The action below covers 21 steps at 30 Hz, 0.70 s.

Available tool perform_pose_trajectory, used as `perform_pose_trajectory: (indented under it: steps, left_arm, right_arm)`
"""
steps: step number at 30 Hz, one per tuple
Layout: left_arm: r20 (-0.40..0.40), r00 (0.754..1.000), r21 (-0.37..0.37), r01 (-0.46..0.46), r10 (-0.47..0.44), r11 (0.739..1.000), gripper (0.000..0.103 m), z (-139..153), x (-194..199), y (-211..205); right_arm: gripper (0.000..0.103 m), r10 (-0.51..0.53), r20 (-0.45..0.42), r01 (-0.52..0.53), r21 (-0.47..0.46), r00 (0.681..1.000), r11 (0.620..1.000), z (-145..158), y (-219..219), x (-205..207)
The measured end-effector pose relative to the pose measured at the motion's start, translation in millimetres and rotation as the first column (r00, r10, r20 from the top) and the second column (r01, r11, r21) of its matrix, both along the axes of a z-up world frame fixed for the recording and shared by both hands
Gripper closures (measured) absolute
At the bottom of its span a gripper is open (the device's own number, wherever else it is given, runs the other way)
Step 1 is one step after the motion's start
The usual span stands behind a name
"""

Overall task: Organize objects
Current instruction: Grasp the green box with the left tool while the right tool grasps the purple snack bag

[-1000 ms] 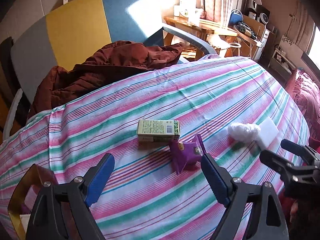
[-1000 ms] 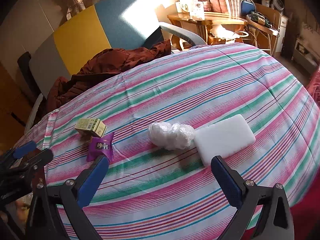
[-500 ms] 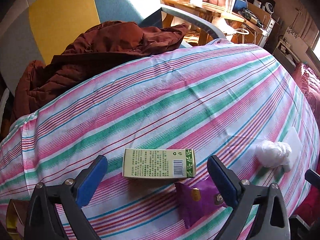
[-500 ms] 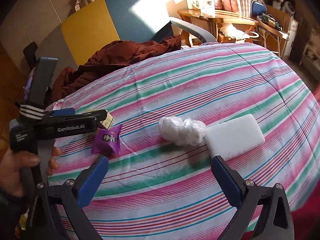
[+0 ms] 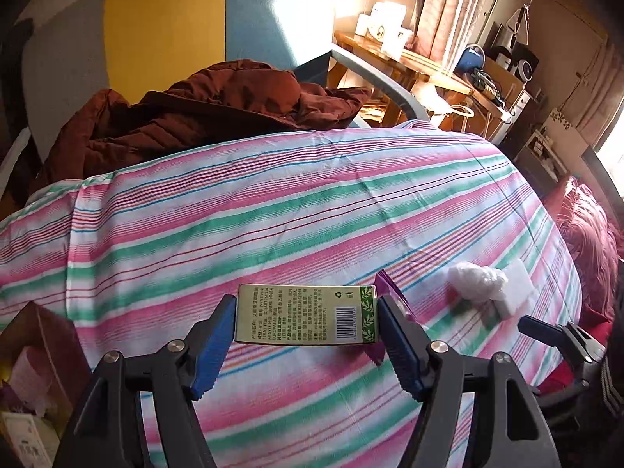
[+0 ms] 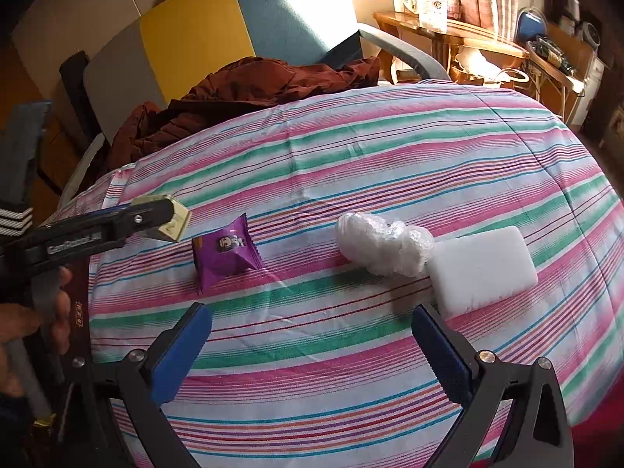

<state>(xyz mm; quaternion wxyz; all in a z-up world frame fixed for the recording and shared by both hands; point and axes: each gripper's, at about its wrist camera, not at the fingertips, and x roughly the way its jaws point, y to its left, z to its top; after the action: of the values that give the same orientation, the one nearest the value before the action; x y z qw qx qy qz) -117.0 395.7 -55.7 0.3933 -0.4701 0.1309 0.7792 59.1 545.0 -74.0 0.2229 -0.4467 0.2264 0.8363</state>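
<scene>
A green carton [image 5: 296, 312] lies on the striped bedspread [image 5: 273, 210], end to end between the blue pads of my left gripper [image 5: 306, 308]. Its jaws are closing and both pads touch the carton's ends. In the right wrist view the left gripper [image 6: 156, 214] shows at the left edge with the carton [image 6: 175, 226] at its tip. A purple snack packet [image 6: 226, 247] lies just right of it. My right gripper [image 6: 311, 314] hangs open above the bedspread, nearer than a crumpled white plastic bag [image 6: 384, 247] and a white sponge block [image 6: 483, 269], with nothing between its fingers.
A brown jacket [image 5: 218, 117] is heaped at the bed's far edge against a grey, yellow and blue chair back [image 5: 163, 27]. A wooden desk [image 5: 409, 62] with clutter stands beyond. An open cardboard box [image 5: 35, 351] sits at the lower left, a red cushion [image 5: 589, 234] on the right.
My left gripper moved forward over the green carton and its jaws narrowed onto the carton's ends. The right gripper has hardly shifted and stays open.
</scene>
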Motion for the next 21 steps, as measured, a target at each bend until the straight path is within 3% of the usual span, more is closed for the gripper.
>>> perform_pose_trajectory:
  steps: [3,9,12,15,21]
  left_arm:
    - [-0.019,1.0,0.041,-0.001,0.002,0.999,0.03,19,20,-26]
    - [-0.053,0.998,0.114,-0.014,0.02,0.993,0.03,52,48,-82]
    - [-0.026,0.999,0.148,-0.039,0.043,0.988,0.03,61,53,-110]
    - [-0.017,0.997,0.173,-0.065,0.069,0.983,0.03,67,59,-137]
    - [-0.002,0.989,0.181,-0.142,0.145,0.973,0.03,63,57,-190]
  right_arm:
    - [0.0,0.021,0.011,-0.021,-0.024,1.0,1.0,-5,-3,-3]
    - [0.0,0.049,-0.013,-0.051,-0.2,0.999,0.978,-14,-7,-9]
    - [0.0,0.058,-0.073,-0.08,-0.357,0.996,0.931,-15,-13,-20]
    - [0.0,0.024,-0.078,-0.056,-0.431,0.997,0.9,-24,-16,-39]
    - [0.025,-0.064,-0.005,0.056,-0.429,0.998,0.902,-43,-10,-82]
